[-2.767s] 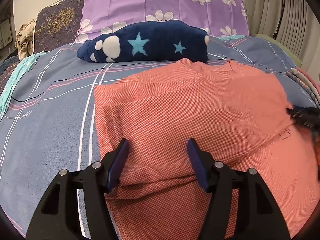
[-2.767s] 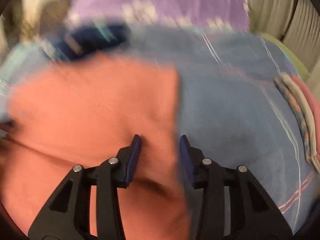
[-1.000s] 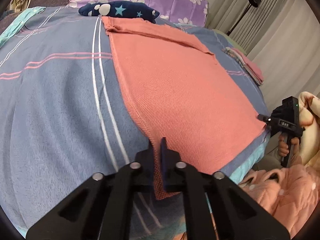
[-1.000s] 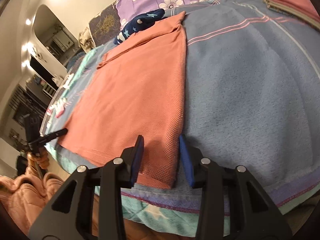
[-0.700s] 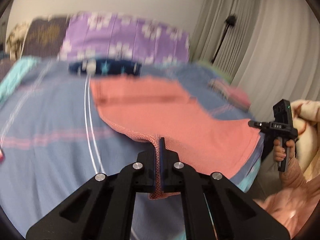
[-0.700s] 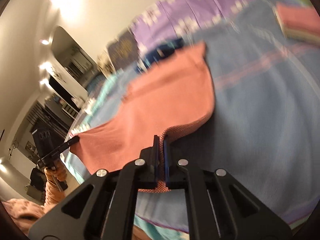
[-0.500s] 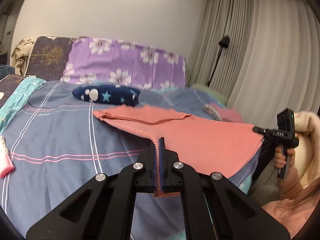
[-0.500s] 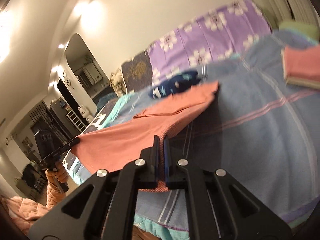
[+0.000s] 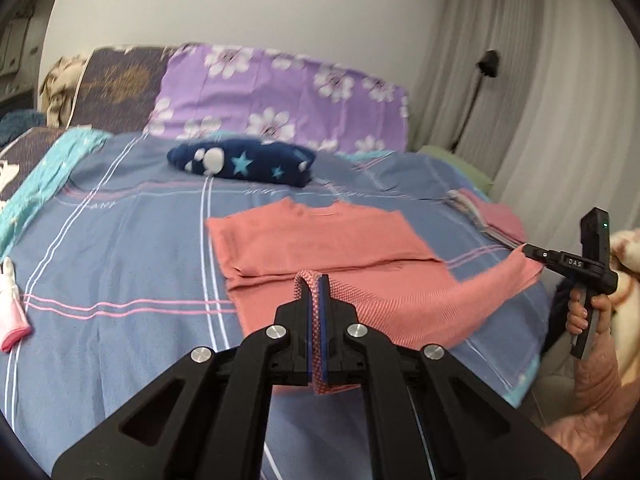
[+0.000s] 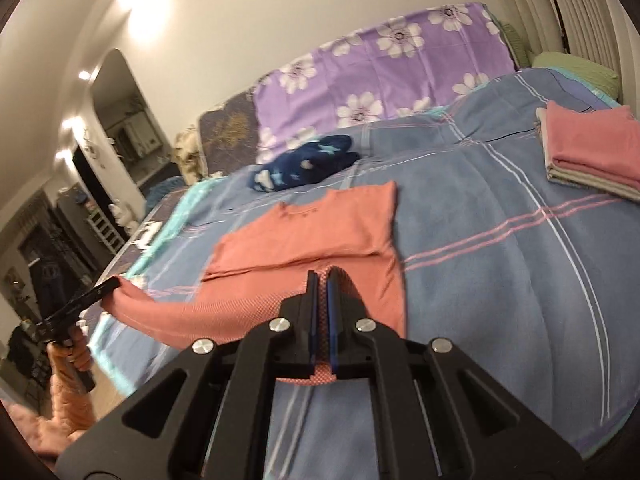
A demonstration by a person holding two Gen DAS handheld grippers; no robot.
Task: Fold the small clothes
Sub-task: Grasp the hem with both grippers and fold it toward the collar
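Left gripper (image 9: pixel 319 280) and right gripper (image 10: pixel 322 276) each clamp a hem corner of our coral shirt (image 9: pixel 320 236); soft, light cloth sags between, so corners suit.

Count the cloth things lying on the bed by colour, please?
Salmon shirt, held by left gripper and right gripper: 1
Navy starry bundle: 1
Folded pink-topped stack: 1
Purple flowered pillow: 1
Total: 4

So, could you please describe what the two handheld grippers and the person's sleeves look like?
Both the left gripper and right gripper are matte black with triangular cut-outs, silver pivot bolts and blue pads. The right one's pistol-style handle carries a small white label and a green light. The sleeve is quilted pink.
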